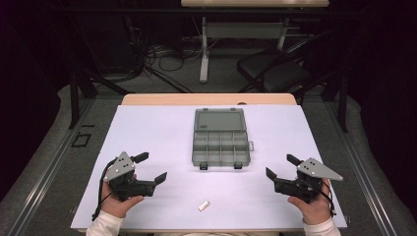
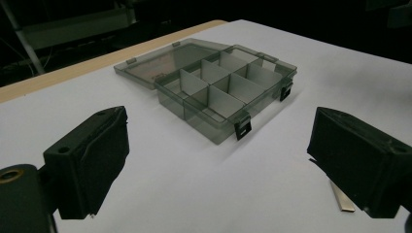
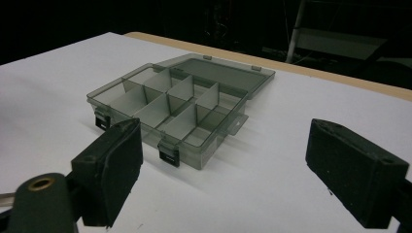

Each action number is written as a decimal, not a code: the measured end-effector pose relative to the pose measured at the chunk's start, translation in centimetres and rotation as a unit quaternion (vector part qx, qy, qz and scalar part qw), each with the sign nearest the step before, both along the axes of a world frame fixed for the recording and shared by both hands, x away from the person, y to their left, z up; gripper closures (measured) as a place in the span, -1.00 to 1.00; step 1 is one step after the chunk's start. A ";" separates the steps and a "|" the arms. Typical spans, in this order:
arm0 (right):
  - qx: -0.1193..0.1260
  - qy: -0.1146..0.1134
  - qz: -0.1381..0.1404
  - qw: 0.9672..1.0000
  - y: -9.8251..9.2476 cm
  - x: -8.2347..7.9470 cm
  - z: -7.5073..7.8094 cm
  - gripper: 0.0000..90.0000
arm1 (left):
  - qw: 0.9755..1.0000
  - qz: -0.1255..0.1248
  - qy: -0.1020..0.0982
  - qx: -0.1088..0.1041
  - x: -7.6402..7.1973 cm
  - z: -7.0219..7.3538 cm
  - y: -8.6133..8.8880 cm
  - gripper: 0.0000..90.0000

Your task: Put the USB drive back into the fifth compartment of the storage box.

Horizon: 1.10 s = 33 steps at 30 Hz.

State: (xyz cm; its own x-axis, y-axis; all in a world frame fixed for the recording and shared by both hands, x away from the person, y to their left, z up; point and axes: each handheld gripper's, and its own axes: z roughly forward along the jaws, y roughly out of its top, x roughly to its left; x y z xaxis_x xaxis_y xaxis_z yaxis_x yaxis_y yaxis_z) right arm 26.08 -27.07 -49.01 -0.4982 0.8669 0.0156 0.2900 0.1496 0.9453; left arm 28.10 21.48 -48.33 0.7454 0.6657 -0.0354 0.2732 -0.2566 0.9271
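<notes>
A white table point(image 1: 147, 128) holds a grey plastic box point(image 1: 219, 136) at its centre, lid folded flat open. A small metal strip point(image 1: 204, 205) lies near the front edge. The left gripper point(image 1: 150, 168) and right gripper point(image 1: 280, 166) flank it, both with jaws apart, holding nothing.

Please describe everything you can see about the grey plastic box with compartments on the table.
The compartment box looks like translucent smoky-grey plastic. It lies open on the white table surface, its flat lid folded back on the far side. Thin dividers split the tray into small compartments, all seemingly empty. Two dark latches hang on the near wall, and a small tab sticks out from one side. Nothing touches it except the table.
</notes>
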 end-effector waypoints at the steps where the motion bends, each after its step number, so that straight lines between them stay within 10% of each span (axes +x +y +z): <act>1: 0.001 -0.001 0.000 1.000 0.1 0.0 0.0 -0.71 | 1.000 0.000 0.000 0.000 0.0 0.0 0.0 -0.83; 33: -0.019 0.012 0.031 0.999 1.5 0.7 -1.4 -0.70 | 0.996 -0.018 0.081 0.044 -1.3 1.3 -3.3 -0.81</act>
State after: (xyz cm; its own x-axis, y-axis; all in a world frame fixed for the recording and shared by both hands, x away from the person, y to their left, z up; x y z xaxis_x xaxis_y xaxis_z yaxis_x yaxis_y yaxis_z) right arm 26.78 -25.61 -50.40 -0.5510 0.8345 -0.0050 0.3012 0.2045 0.9314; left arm 26.83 18.15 -46.98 0.7586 0.6437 -0.1008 0.4065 -0.3468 0.8453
